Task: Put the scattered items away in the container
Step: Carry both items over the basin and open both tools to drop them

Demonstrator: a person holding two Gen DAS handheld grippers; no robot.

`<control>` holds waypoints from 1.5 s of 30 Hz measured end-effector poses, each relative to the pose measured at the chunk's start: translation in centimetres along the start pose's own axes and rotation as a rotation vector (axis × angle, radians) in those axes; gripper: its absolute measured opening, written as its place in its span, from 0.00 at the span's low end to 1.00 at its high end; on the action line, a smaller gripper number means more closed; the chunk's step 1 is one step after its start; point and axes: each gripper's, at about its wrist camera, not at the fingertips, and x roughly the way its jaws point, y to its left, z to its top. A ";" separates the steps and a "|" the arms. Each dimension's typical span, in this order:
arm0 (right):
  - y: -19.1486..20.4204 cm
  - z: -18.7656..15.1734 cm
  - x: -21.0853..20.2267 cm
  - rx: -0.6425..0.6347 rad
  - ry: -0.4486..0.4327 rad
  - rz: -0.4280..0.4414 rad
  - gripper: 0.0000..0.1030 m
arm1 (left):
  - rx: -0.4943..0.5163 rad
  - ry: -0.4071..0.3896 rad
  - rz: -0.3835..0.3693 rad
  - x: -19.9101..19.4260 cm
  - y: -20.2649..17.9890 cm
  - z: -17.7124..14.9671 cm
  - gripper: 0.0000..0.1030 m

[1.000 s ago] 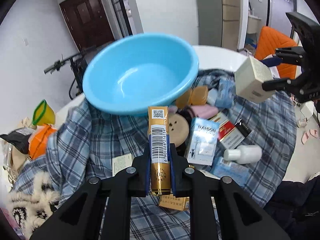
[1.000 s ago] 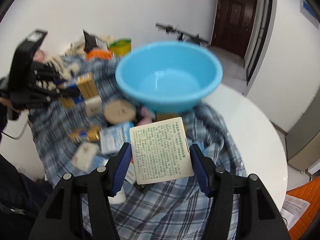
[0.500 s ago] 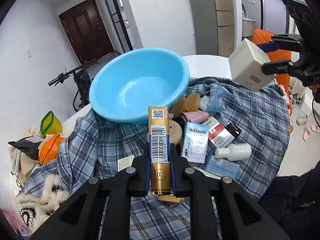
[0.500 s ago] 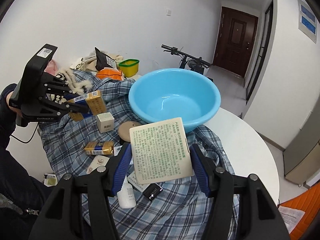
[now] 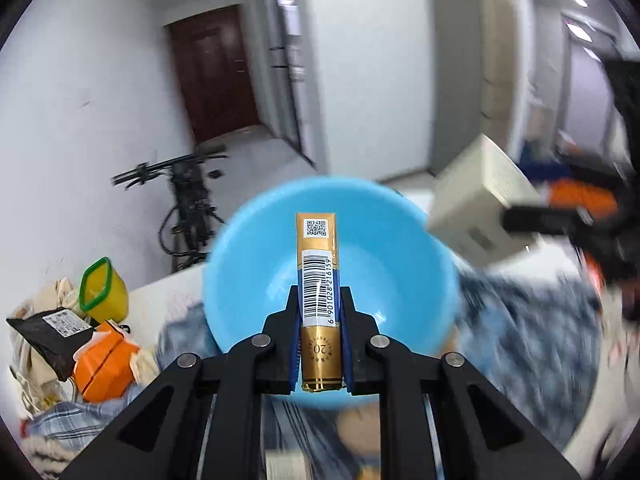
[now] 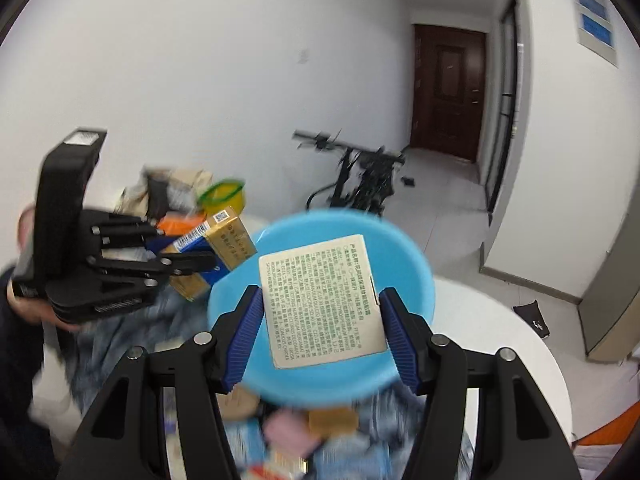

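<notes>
Gold carton [image 5: 319, 280] with a barcode stands upright, clamped between the pads of the left claw [image 5: 319, 344], held in front of the blue basin [image 5: 404, 280]. Beside it, the right claw [image 6: 322, 320] grips a cream box [image 6: 322, 300] of green print, also before the basin's bowl. Below the basin lies a plaid cloth [image 5: 532, 344] on the white tabletop [image 6: 500, 340], blurred small items strewn over it.
</notes>
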 end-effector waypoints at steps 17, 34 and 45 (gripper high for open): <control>-2.1 3.4 4.4 0.144 -0.015 -0.062 0.57 | -0.109 0.059 0.023 5.8 3.0 3.8 0.16; -3.1 -3.2 14.0 0.179 0.311 -0.027 0.57 | -0.146 0.308 -0.032 15.8 1.5 -1.3 0.16; -4.8 -3.1 13.5 0.191 0.293 -0.039 0.57 | -0.194 0.354 -0.036 17.5 1.8 -1.5 0.41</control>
